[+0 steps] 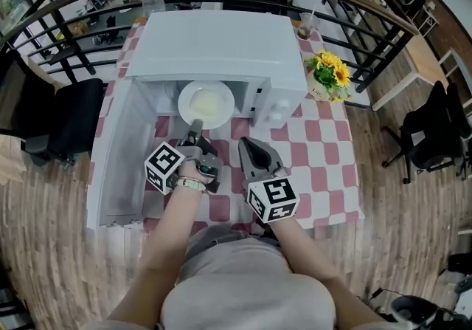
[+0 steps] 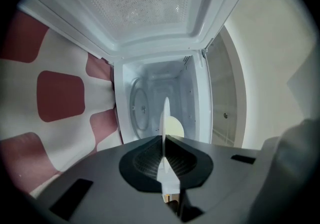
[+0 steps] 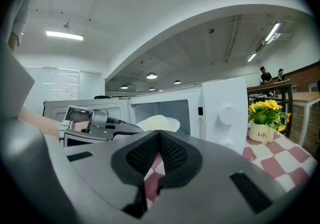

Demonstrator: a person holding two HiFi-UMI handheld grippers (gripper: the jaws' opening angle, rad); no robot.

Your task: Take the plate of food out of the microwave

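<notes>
While the checkered table (image 1: 324, 151) fills most of the head view, the white microwave (image 1: 214, 48) sits at its 12 o'clock end with the door (image 1: 122, 151) hanging open toward 8 o'clock. The plate (image 1: 188, 96), with pale food (image 1: 209, 105) on it, pokes partly out of the opening. The left claw (image 1: 195, 128) is clamped tight on the plate's 6 o'clock rim, thin edge pinched between the pads. The right claw (image 1: 247, 145) sits just off at its 3 o'clock over the cloth, jaws pressed together on nothing, and a little pot of sunflowers (image 1: 329, 74) stands at the microwave's 3 o'clock.
</notes>
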